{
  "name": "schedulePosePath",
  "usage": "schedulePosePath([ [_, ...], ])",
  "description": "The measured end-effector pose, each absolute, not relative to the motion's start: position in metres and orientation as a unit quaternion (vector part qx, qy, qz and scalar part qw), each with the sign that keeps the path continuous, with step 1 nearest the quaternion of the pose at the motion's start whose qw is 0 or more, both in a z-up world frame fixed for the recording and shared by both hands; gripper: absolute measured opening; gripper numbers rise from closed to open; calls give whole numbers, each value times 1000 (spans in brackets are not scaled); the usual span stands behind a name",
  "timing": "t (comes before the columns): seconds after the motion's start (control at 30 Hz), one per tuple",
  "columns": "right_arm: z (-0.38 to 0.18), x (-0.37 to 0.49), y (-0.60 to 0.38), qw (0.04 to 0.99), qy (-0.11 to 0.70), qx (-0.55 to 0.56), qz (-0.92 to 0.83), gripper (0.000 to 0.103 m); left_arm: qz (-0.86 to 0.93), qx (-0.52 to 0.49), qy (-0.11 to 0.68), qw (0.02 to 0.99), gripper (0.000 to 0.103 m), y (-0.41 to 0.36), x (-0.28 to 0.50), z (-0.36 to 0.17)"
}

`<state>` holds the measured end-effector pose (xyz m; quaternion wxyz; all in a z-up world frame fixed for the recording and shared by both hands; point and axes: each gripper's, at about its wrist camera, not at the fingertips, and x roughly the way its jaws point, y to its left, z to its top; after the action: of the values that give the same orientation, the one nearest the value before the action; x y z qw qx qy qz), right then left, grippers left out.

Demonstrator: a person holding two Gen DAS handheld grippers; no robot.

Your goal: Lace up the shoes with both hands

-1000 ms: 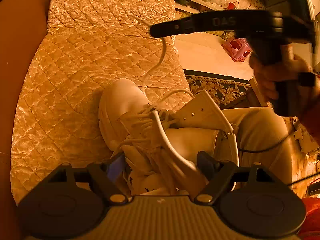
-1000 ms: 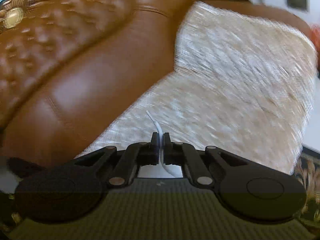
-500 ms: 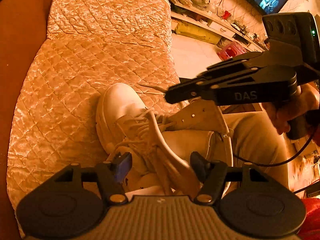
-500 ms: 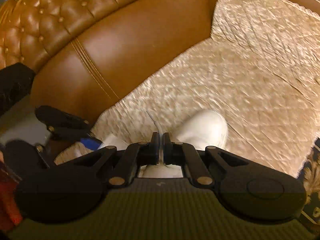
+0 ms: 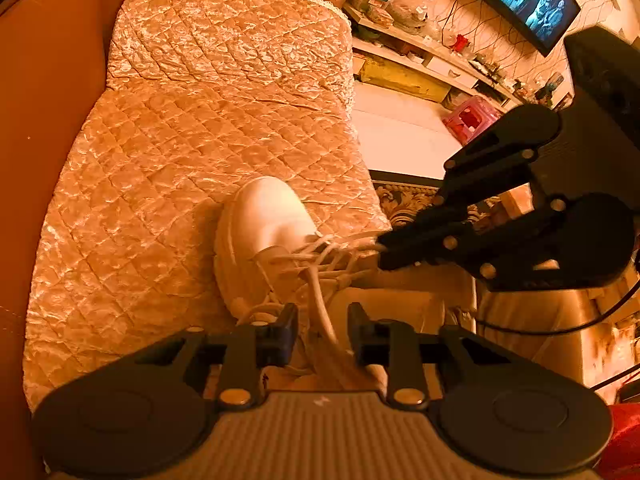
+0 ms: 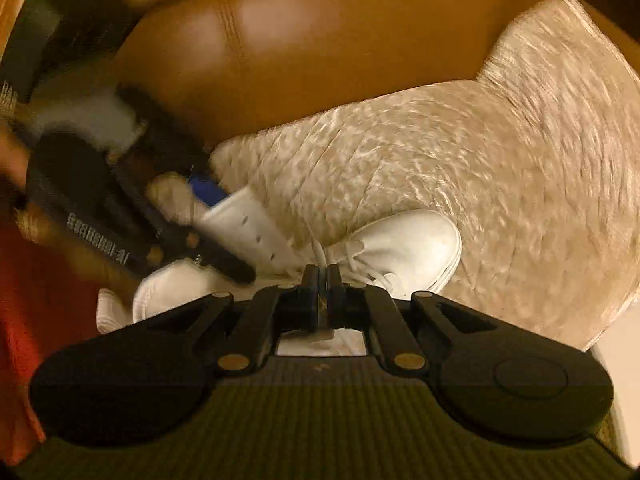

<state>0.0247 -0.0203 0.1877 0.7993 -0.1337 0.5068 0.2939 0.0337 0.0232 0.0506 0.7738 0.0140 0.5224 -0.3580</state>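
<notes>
where the left wrist view looks down, a white shoe (image 5: pixel 268 236) rests on a quilted cover (image 5: pixel 192 128) over a brown sofa (image 5: pixel 44 92), toe pointing away. the left gripper (image 5: pixel 322 330) hangs over the shoe's laces, its jaws closing with a white lace (image 5: pixel 320 308) running up between them, pads not yet pressing on it. the right gripper (image 5: pixel 386 250) comes in from the right, its tip at the criss-crossed laces. a tv (image 5: pixel 528 4) glows on the far wall. in the blurred right wrist view, the right gripper (image 6: pixel 321 276) is pinched tight on a thin lace end (image 6: pixel 318 250) just above the shoe (image 6: pixel 404 248), with the left gripper (image 6: pixel 224 256) at the shoe's ankle.
</notes>
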Motion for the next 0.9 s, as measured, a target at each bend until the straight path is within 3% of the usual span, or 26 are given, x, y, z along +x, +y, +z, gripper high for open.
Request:
schedulePosePath([
  [0.43, 181, 38, 27, 709, 540, -278, 360, 6, -341, -28, 526, 778, 26, 46, 38, 54],
  [0.9, 167, 59, 53, 654, 588, -313, 358, 6, -349, -42, 522, 777, 27, 53, 38, 53],
])
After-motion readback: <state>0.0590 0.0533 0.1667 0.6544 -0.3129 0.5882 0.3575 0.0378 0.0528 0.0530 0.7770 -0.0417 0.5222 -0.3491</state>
